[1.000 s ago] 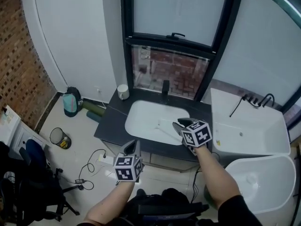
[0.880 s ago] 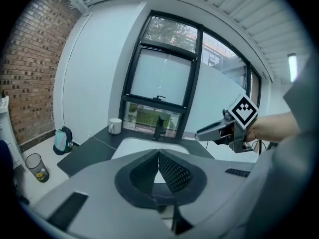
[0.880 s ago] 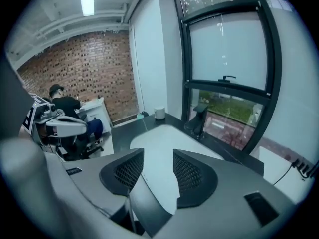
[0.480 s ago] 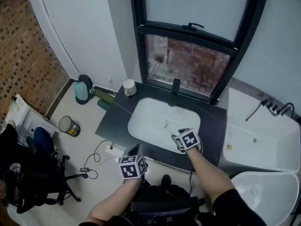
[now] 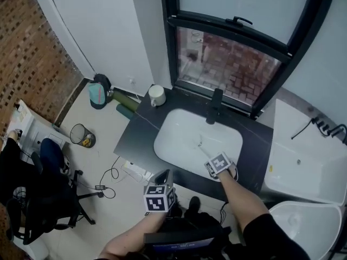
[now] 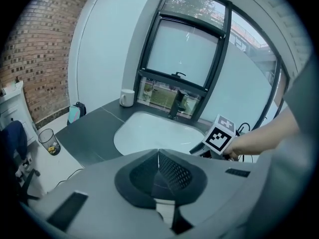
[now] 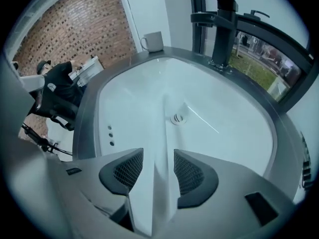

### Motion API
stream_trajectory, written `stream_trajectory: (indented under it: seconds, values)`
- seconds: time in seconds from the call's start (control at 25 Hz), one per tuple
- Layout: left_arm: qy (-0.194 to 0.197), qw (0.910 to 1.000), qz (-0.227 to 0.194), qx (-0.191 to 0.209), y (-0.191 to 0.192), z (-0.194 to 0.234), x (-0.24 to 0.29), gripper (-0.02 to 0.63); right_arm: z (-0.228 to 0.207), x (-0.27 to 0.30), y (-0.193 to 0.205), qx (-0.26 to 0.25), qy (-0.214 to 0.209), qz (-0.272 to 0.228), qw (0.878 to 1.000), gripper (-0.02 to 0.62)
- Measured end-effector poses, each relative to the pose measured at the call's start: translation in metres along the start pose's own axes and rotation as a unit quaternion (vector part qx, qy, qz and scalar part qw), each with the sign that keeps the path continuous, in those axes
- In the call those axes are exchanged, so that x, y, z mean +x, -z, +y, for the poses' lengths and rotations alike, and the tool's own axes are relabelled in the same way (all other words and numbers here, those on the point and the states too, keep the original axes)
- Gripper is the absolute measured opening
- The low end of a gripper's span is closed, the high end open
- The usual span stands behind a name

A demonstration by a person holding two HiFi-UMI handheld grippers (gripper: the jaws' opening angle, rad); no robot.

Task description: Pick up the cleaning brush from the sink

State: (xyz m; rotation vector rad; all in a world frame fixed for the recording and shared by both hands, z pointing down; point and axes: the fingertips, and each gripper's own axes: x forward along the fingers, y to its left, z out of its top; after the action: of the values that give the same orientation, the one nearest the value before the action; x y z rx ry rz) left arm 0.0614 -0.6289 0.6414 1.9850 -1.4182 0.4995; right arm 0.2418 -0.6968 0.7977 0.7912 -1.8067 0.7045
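Reached into the white sink (image 7: 124,103) with the right gripper (image 7: 158,156), jaws spread either side of the cleaning brush (image 7: 161,128), its handle running ahead between them (white on white, hard to trace). Held the left gripper (image 6: 158,153) pressed together, empty, off to the left. Risked closing off-centre and skidding the slick handle away. Found no readable writing, only square markers (image 5: 219,163)

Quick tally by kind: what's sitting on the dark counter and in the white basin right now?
mug: 1
faucet: 1
cleaning brush: 1
Total: 3
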Motion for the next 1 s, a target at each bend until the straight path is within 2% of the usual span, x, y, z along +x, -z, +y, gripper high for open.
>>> stream_trajectory:
  seconds: [0.08,0.24,0.32,0.44,0.6,0.76,1.0]
  values:
    - [0.006,0.9999,0.005,0.012,-0.002,0.005,0.007,-0.014,-0.003,0.011,0.005,0.003,0.011,0.030,0.999,0.189]
    - [0.023,0.9995,0.012,0.019,-0.001,0.008,0.017,-0.014,-0.003,0.024,-0.001,0.011,0.021,0.056,0.998,0.187]
    - [0.027,0.9994,0.014,0.015,0.002,0.011,0.020,-0.014,-0.001,0.027,-0.002,0.015,0.019,0.067,0.997,0.119]
    - [0.025,0.9996,0.011,0.012,0.003,0.017,0.020,-0.014,0.001,0.036,0.004,0.009,0.013,0.074,0.997,0.066]
    - [0.022,0.9997,0.007,0.012,0.001,0.022,0.017,-0.014,0.004,0.040,-0.011,0.007,0.000,0.034,0.999,0.055]
    - [0.024,0.9997,0.000,0.009,0.000,0.025,0.009,-0.014,0.005,0.029,0.000,0.027,0.008,0.038,0.999,0.052]
    - [0.016,0.9990,-0.037,0.019,-0.007,-0.001,-0.022,-0.014,0.019,-0.021,0.010,0.028,-0.022,-0.029,0.999,0.052]
